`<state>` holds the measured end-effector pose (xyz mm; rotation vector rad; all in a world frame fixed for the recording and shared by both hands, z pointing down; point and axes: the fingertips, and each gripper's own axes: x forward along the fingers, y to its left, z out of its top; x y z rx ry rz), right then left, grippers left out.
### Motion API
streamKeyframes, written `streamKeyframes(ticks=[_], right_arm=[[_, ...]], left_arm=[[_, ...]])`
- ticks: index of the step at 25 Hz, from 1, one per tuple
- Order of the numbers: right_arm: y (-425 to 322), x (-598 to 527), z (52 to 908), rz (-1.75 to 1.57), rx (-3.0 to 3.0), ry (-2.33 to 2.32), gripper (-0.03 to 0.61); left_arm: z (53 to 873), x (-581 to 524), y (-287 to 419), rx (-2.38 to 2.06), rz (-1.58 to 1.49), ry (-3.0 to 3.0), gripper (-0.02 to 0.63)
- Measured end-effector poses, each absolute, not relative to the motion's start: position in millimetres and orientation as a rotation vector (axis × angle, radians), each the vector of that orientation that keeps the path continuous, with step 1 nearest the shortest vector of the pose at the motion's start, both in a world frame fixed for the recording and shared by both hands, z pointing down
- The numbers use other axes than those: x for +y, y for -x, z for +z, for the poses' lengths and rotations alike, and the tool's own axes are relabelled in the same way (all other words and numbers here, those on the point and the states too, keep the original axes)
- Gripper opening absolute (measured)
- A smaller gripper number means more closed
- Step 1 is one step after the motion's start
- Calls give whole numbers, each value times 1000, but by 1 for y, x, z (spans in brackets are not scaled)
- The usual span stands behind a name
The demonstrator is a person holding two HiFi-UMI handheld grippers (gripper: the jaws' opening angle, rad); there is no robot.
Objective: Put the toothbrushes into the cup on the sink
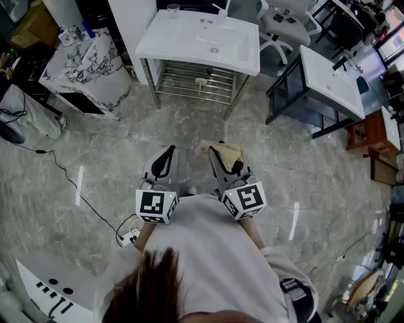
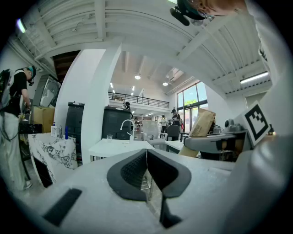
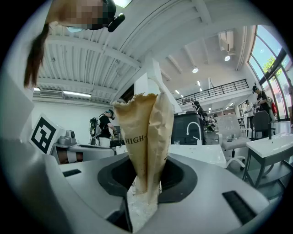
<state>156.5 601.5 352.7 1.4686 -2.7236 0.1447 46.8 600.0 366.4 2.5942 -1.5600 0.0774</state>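
Note:
I stand on the tiled floor a few steps from a white sink [image 1: 202, 41]. A clear cup [image 1: 173, 9] stands at its back left corner, also seen as the cup [image 2: 109, 136] in the left gripper view. My right gripper [image 1: 227, 165] is shut on a brown paper packet [image 3: 144, 137] that sticks up between its jaws and bears dark print; what it holds is hidden. My left gripper [image 1: 165, 161] is shut with nothing in it, and its pads [image 2: 137, 169] meet. Both grippers are held level close to my body, pointing towards the sink. No toothbrush shows.
A metal rack [image 1: 196, 82] sits under the sink. A marble-patterned counter [image 1: 88, 69] stands to the left, a second white basin on a dark frame [image 1: 331, 79] to the right, an office chair [image 1: 278, 25] behind. A cable and power strip [image 1: 129, 236] lie on the floor at my left.

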Motion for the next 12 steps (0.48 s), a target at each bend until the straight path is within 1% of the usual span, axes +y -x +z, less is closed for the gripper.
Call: streamKeyframes(ticks=[12], right_arm=[[-138,609,349,113,-2756,-1392,114]], left_arm=[[368,609,-33,-1579,77,-2569,15]])
